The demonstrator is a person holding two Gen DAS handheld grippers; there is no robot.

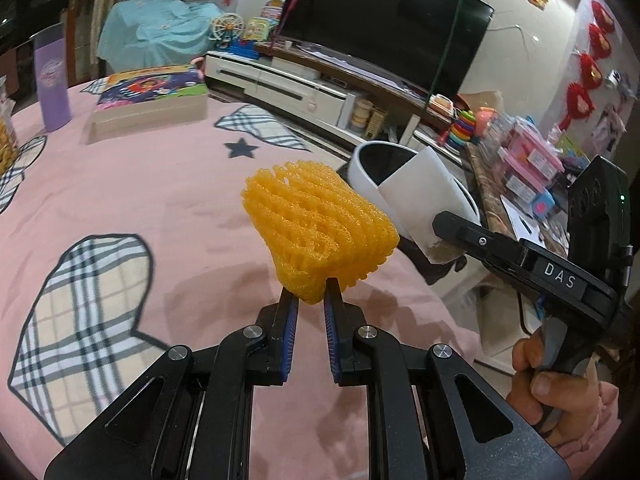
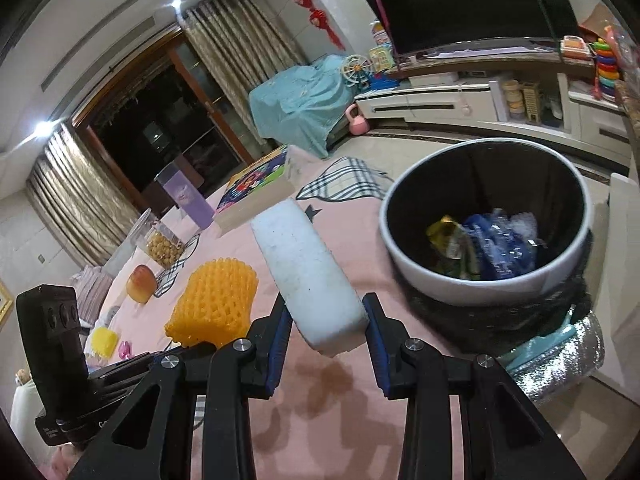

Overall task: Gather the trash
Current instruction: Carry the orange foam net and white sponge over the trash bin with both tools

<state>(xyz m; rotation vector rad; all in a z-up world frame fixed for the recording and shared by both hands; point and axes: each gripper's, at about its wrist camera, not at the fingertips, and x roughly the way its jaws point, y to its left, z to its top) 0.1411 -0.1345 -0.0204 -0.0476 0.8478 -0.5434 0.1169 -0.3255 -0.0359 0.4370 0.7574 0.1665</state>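
pink-clothed desk (image 1: 168, 208) beside the white bin (image 2: 486, 216): left tool (image 1: 310, 292) pinches a light, springy yellow foam net (image 1: 320, 232) by its corner; right tool (image 2: 326, 322) clamps a soft white foam block (image 2: 308, 268) at one end, near the bin.

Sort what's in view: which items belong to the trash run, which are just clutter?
Job:
- yellow foam net, held in left gripper
- white foam block, held in right gripper
- trash bin, wrappers inside

Clutter:
- purple bottle
- picture-book box
- snack jar
- bun
- TV
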